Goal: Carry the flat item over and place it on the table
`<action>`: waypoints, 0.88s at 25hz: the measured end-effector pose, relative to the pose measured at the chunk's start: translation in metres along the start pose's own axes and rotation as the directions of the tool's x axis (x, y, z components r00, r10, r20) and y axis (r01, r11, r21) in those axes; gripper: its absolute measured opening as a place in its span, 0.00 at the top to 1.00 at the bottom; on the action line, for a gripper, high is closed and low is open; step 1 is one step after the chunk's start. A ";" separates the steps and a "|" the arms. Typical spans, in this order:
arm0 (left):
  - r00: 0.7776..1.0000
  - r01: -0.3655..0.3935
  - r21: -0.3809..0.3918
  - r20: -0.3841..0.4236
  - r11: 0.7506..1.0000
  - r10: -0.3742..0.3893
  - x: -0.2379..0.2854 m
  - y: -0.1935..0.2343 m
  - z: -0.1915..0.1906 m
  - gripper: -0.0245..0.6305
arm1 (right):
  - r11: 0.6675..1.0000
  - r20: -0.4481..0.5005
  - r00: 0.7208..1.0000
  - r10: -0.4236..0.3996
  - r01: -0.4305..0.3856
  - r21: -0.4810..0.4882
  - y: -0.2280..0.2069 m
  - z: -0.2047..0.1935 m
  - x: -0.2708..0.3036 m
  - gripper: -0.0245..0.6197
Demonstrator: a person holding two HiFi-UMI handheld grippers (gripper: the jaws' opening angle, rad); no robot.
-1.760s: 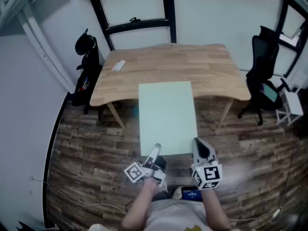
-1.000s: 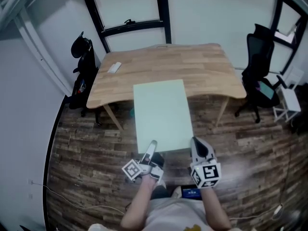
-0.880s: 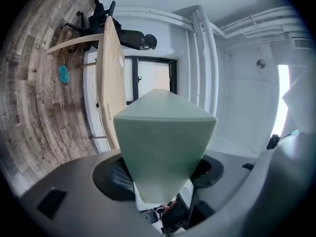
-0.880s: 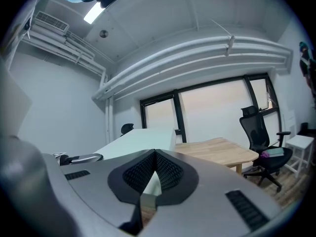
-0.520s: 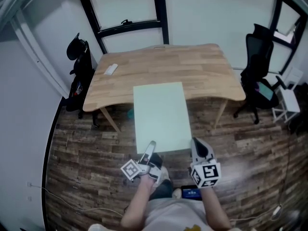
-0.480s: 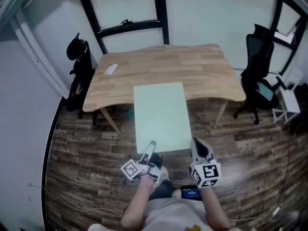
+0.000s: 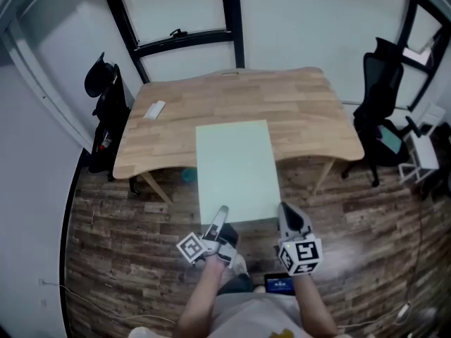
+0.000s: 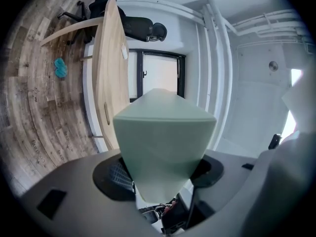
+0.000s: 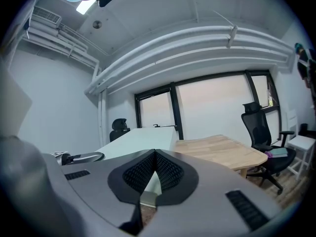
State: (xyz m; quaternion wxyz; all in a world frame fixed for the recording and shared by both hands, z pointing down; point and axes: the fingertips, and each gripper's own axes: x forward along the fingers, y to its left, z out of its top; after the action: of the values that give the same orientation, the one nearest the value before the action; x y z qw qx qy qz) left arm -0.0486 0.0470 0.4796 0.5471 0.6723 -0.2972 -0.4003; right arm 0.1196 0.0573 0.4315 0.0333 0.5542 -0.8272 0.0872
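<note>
Pale green flat board (image 7: 236,166) in air, roughly level. Far end over near edge of wooden table (image 7: 310,101), near edge held by both grippers.

Step in hand: carry leg, set-down not yet done. Next move, likely: bring board fully over tabletop, lower it flat, then release.

Left gripper (image 7: 221,214): jaws spread wide, clamped on board's near edge, left part.

Right gripper (image 7: 285,213): jaws nearly together, pinching board's thin edge.
</note>
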 end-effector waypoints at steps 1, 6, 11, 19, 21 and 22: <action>1.000 -0.002 -0.005 -0.005 1.000 0.002 0.007 0.003 0.005 0.52 | 1.000 -0.004 1.000 -0.006 0.006 0.003 -0.003 0.001 0.008 0.96; 0.999 -0.009 -0.018 -0.033 1.000 0.008 0.037 0.018 0.026 0.52 | 1.000 -0.011 1.000 -0.023 0.023 0.005 -0.011 0.007 0.047 0.96; 0.999 -0.021 -0.037 -0.048 0.999 0.019 0.057 0.028 0.045 0.52 | 0.999 -0.035 0.999 -0.033 0.033 0.010 -0.013 0.003 0.075 0.96; 0.997 -0.016 -0.053 -0.075 0.998 0.012 0.078 0.043 0.066 0.52 | 0.999 -0.046 0.998 -0.048 0.049 0.011 -0.012 -0.001 0.107 0.96; 0.997 -0.020 -0.053 -0.082 0.998 0.016 0.081 0.046 0.068 0.52 | 0.998 -0.051 0.997 -0.056 0.057 0.015 -0.013 -0.003 0.108 0.96; 0.996 -0.020 -0.053 -0.085 0.998 0.016 0.083 0.046 0.069 0.52 | 0.998 -0.051 0.997 -0.062 0.063 0.017 -0.015 -0.002 0.108 0.96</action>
State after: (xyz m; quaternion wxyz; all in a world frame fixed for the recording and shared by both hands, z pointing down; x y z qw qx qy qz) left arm -0.0643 -0.0670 0.5011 0.5809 0.6710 -0.2689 -0.3742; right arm 0.0918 -0.0463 0.4516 0.0518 0.5776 -0.8075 0.1079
